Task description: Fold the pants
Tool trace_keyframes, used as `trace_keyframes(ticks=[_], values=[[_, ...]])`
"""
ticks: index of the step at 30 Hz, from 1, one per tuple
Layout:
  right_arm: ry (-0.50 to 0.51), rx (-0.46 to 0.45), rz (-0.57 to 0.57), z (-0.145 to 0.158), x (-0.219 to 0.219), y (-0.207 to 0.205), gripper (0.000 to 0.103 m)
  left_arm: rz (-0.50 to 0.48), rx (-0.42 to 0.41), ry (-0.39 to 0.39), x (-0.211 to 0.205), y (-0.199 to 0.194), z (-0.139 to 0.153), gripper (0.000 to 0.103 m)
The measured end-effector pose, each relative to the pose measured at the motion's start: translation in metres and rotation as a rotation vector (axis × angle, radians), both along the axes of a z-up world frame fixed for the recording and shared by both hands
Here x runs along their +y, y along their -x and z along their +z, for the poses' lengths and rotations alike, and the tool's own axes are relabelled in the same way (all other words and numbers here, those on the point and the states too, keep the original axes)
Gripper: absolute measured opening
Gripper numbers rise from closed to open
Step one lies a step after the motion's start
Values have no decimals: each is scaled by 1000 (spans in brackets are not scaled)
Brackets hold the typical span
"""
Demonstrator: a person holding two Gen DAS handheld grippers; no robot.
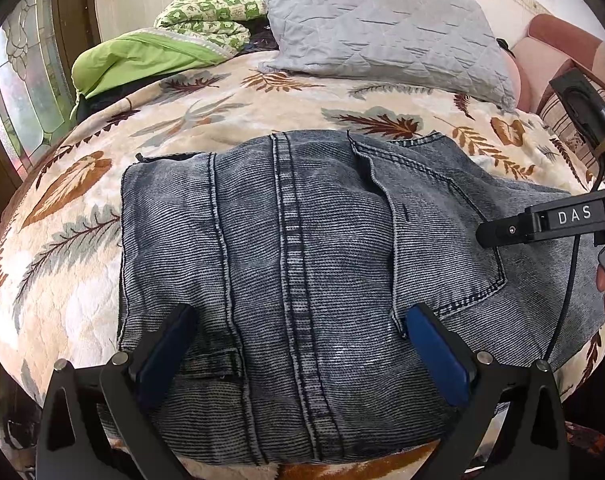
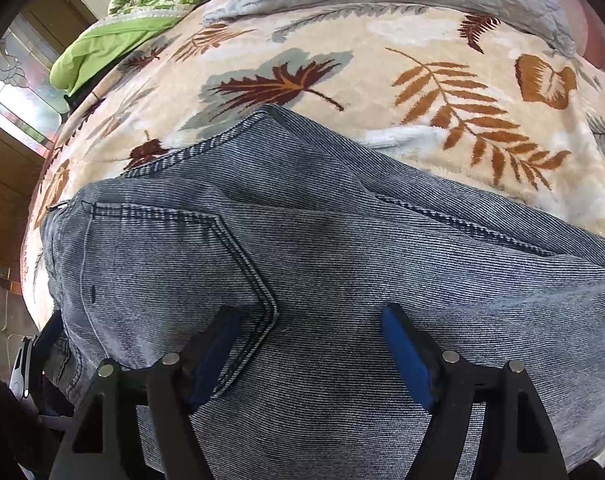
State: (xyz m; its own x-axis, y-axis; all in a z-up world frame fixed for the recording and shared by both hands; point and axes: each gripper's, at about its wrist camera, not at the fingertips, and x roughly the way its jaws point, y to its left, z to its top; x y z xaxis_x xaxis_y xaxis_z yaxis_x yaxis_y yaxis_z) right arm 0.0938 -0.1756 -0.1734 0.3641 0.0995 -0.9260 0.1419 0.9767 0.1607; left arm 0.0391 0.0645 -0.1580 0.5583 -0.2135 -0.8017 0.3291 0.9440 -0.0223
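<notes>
Folded jeans [image 1: 302, 260] lay flat on the bed's leaf-print blanket [image 1: 82, 280], a grey pillow [image 1: 382, 28] beyond. The left claw [image 1: 298, 356] and the right claw [image 2: 310, 356] hung released above the denim, pads spread, grasping nothing.

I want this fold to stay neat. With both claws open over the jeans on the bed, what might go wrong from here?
1. The jeans lie in bulky layers with a raised flap near the back pocket; a claw closing there may catch one layer only and skew the fold.
2. The plush leaf blanket could get pinched along with the denim at the edge.
3. The right claw and left claw work close together and might collide.
</notes>
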Motion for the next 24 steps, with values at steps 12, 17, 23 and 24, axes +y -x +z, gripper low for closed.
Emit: trace_keyframes(ticks=[12, 17, 23, 24], values=[[-16, -23, 58, 2, 8, 16, 87, 39, 14, -60, -12, 0, 0, 103], [-106, -95, -26, 31, -29, 36, 84, 26, 87, -85, -13, -4, 6, 103], [61, -155, -112, 57, -88, 75, 84, 35, 4, -25, -6, 10, 21, 103], [84, -139, -136, 54, -98, 84, 84, 39, 3, -73, -11, 9, 14, 103]])
